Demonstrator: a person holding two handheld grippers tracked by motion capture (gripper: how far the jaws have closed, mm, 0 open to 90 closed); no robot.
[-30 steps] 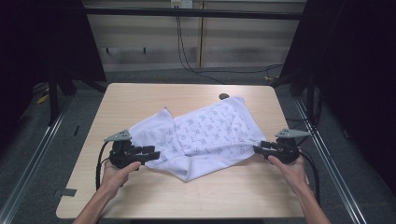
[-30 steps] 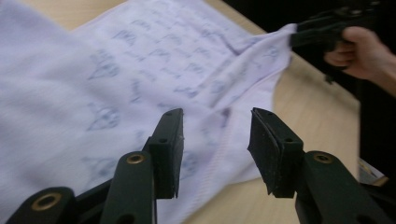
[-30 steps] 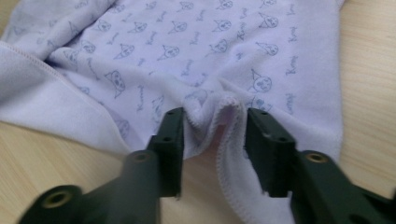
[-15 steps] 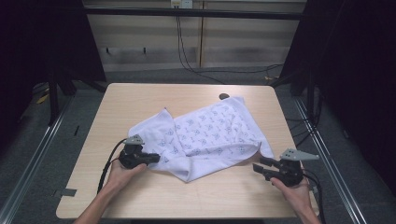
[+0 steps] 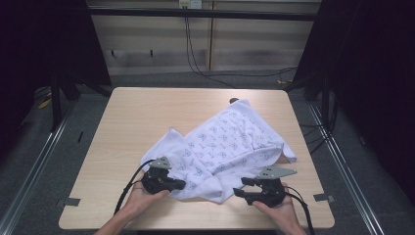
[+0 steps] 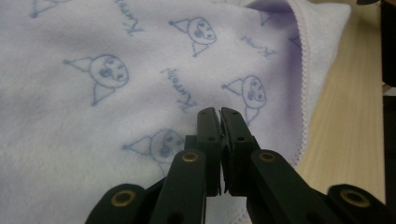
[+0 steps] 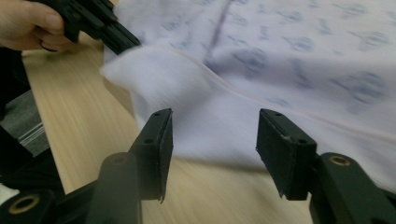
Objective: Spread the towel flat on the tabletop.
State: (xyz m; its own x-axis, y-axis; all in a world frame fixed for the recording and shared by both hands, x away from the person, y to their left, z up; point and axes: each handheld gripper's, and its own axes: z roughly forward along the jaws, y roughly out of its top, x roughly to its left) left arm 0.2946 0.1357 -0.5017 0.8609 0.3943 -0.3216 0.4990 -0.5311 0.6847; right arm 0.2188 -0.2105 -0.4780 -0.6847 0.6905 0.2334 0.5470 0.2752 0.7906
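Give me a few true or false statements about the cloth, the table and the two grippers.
1. The white printed cloth lies crumpled on the wooden table. True.
2. The left gripper has its jaws wide open. False: they are shut, at the cloth's near edge.
3. The right gripper has its jaws open, facing the cloth's edge. True.
4. The cloth is plain, without any print. False: it carries small blue figures and lettering.
5. The cloth hangs in the air between the grippers. False: it rests on the table.

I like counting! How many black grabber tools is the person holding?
2. The left gripper sits at the towel's near-left edge; the right gripper is by its near corner.
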